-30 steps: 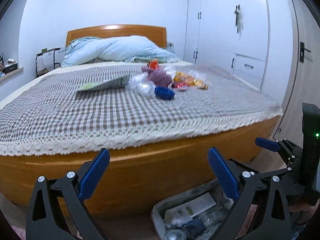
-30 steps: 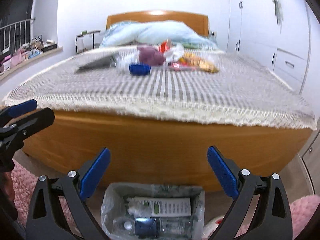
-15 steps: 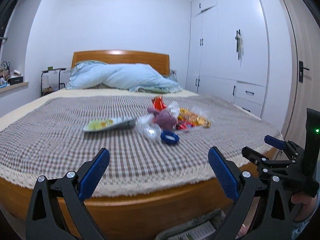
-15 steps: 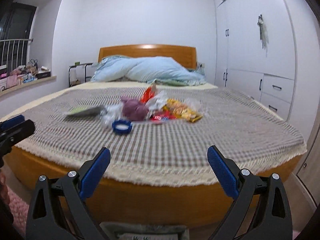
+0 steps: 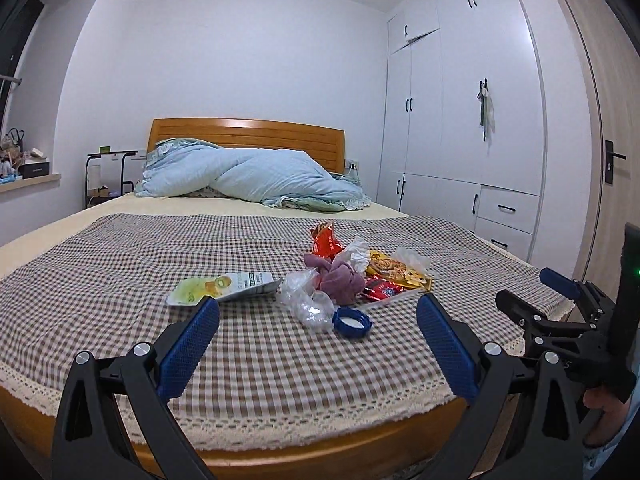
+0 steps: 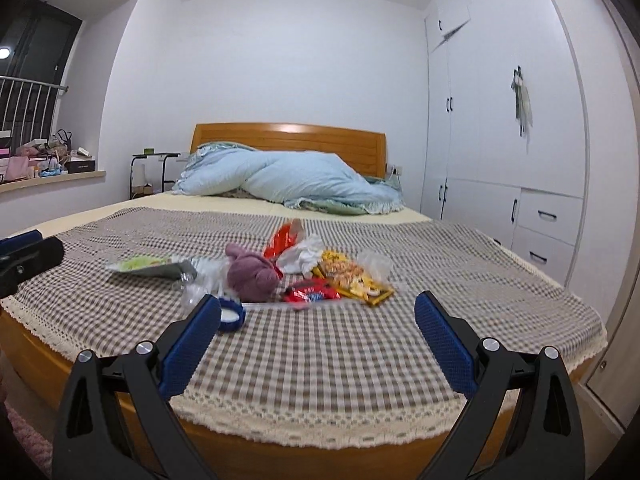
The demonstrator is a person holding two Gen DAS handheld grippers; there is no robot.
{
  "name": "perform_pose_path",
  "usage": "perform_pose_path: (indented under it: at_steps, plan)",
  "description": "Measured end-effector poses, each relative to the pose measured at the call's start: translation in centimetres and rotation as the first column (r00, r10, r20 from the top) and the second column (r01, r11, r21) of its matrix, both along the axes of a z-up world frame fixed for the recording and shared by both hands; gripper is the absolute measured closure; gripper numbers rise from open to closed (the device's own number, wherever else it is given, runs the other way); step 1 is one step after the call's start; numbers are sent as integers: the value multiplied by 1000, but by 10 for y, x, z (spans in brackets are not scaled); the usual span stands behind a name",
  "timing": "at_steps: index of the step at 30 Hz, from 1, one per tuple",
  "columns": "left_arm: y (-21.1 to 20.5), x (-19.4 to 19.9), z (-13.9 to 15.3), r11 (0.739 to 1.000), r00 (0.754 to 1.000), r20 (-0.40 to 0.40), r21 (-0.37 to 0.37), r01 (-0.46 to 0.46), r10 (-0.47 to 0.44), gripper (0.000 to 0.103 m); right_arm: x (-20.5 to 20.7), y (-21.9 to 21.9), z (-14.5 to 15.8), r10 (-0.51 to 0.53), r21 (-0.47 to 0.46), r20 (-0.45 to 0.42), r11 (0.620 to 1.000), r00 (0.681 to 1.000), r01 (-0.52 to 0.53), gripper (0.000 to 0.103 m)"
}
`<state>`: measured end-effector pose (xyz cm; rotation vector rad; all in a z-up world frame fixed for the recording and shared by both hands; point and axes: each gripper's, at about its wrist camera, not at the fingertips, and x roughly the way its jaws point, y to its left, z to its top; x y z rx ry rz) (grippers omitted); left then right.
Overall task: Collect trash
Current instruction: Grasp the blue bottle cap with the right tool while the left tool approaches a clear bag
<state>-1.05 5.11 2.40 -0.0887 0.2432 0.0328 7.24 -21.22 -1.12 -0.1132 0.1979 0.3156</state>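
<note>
Both the left gripper (image 5: 316,334) and right gripper (image 6: 318,332) hover with fingers apart before the bed's trash pile (image 5: 340,280); crinkly wrappers could slip, scattering the blue cap (image 5: 352,322).

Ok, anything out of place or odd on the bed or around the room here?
Yes. A litter pile sits mid-bed on the checked cover: snack wrappers, a green pouch, crumpled clear plastic, a blue cap and a purple cloth. An upper wardrobe door also hangs askew. Both grippers are open and empty.
</note>
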Motion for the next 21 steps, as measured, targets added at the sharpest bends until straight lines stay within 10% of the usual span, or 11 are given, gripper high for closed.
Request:
perform_pose_path:
  at_steps: [21]
  plan:
    - [17, 82, 13, 1000, 1000, 21, 3, -8, 8, 8, 70, 30, 18, -112, 38, 48, 993, 993, 110, 10]
